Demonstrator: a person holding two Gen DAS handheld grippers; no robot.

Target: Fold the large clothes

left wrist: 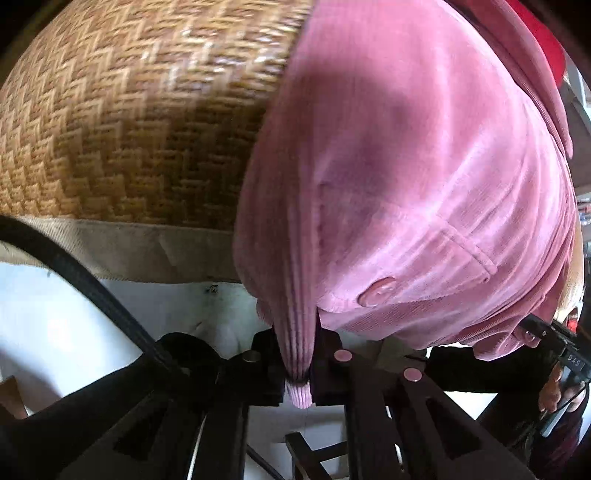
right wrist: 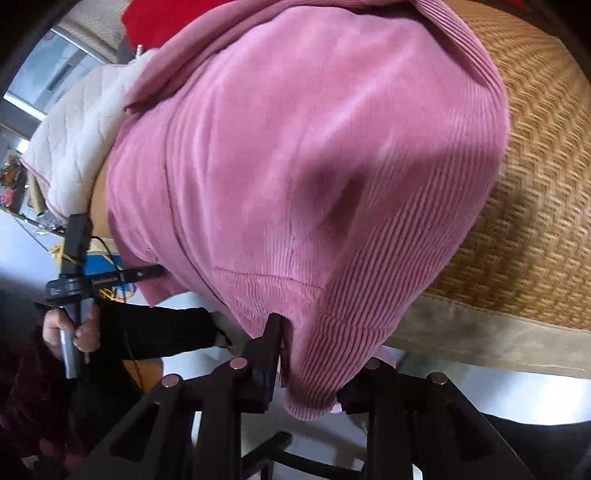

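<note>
- Pinching a ribbed fold of the pink garment (left wrist: pixel 406 166), my left gripper (left wrist: pixel 297 373) has its jaws pressed together on the cloth at 6 o'clock in the left view.
- My right gripper (right wrist: pixel 306 384) has a thicker bunch of the same garment between its jaws at 6 o'clock in the right view; the near finger (right wrist: pixel 267 365) lies against the fabric, the far one is mostly hidden behind it, so I read it as clamped on the cloth.
- Garment: pink corduroy, spread over the woven mat (left wrist: pixel 129 122), with its near edge hanging past the mat's beige border (left wrist: pixel 147 251) towards me.
- In the left view the garment fills the frame from 12 to 5 o'clock; the mat lies bare from 9 to 11 o'clock.
- A pink button (left wrist: pixel 376 291) sits on the cloth at about 5 o'clock, just above my left jaws, beside a stitched pocket flap (left wrist: pixel 469 251).
- In the right view the garment covers the middle, with the mat at 3 o'clock.
- A quilted white cloth (right wrist: pixel 77 147) lies at 9 o'clock, touching the garment's far side, and something red (right wrist: pixel 147 22) shows at 11 o'clock.
- My left hand (right wrist: pixel 72 328) shows at 8 o'clock in the right view, wrapped around its handle.
</note>
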